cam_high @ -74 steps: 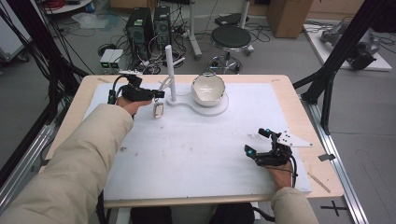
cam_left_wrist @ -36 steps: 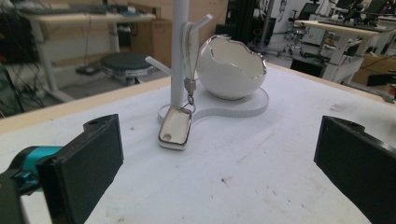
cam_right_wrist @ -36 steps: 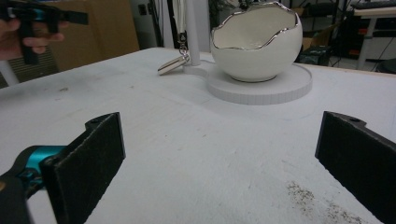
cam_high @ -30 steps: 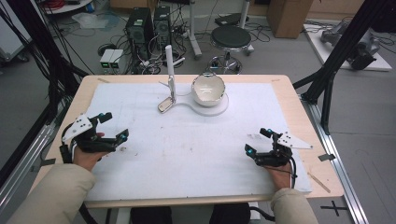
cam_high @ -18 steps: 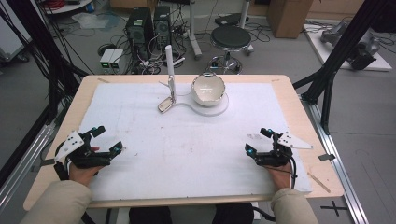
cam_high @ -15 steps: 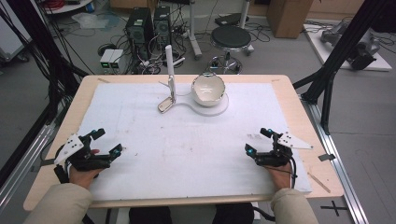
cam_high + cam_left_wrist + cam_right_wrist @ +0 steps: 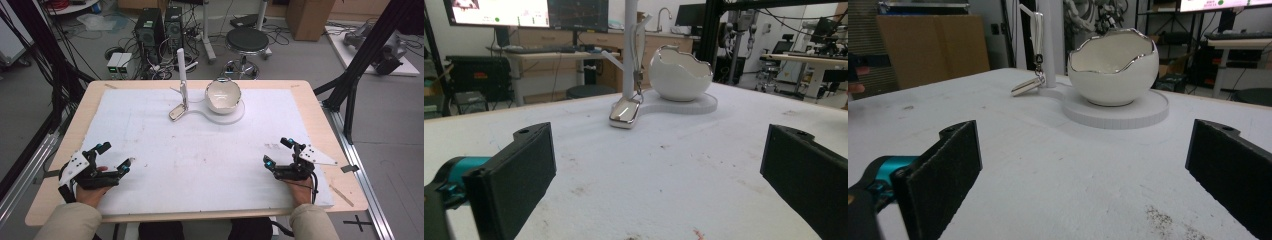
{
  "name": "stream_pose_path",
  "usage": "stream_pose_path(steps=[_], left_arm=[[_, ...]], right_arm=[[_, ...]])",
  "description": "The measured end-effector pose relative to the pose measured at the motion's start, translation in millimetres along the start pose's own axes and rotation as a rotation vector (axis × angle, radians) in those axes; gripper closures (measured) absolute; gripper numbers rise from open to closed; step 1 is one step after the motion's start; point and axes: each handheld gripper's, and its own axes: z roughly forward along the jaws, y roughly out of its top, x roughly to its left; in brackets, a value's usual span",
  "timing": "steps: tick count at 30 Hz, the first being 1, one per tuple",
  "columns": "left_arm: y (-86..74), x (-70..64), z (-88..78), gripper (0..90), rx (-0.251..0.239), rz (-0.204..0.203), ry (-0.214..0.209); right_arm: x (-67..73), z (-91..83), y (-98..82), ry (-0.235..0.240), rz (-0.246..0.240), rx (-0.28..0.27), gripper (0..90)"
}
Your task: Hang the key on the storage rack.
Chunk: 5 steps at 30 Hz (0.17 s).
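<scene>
1. Count: two hand-held grippers, one egg-shaped bowl, one round base plate, one upright post, one hanging metal tag, one table with one white mat.
2. Left gripper (image 7: 115, 157): black body with teal-tipped jaws and a pale three-cornered plate on top. It rests low at the near left corner of the white mat (image 7: 200, 155). Its jaws stand wide apart with nothing between them; in the left gripper view the two flat black pads sit at opposite edges of the frame.
3. Right gripper (image 7: 279, 152): same build, resting at the near right of the mat, well apart from the left one. Its jaws are likewise spread and hold nothing.
4. Bowl (image 7: 223, 95): glossy white, shaped like a cracked eggshell with a jagged silver rim. It stands upright on a flat round white base plate (image 7: 239, 114) at the far middle of the mat, well apart from both grippers.
5. Post (image 7: 181, 70): a slim white upright rod just left of the bowl.
6. Tag (image 7: 177, 112): small, rounded-rectangular and polished metal; it hangs from the post by a short chain, its lower end touching the mat.
7. Table (image 7: 320, 120): light wood, its mat rough and faintly speckled.
8. Hands: each forearm, in a beige sleeve, enters from the near edge.
</scene>
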Motion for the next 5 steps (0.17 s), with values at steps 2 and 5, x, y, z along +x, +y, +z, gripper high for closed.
stream_pose_path(steps=[2, 5], left_arm=[[-0.1, -0.9, 0.1, 1.8, 0.0, 0.006, 0.003], [-0.3, -1.3, -0.8, 1.7, -0.005, 0.013, 0.008]], right_arm=[[2.1, -0.8, -0.6, -0.009, -0.024, -0.014, 0.6], [4.5, -1.9, -1.1, -0.02, -0.044, -0.022, 0.6]])
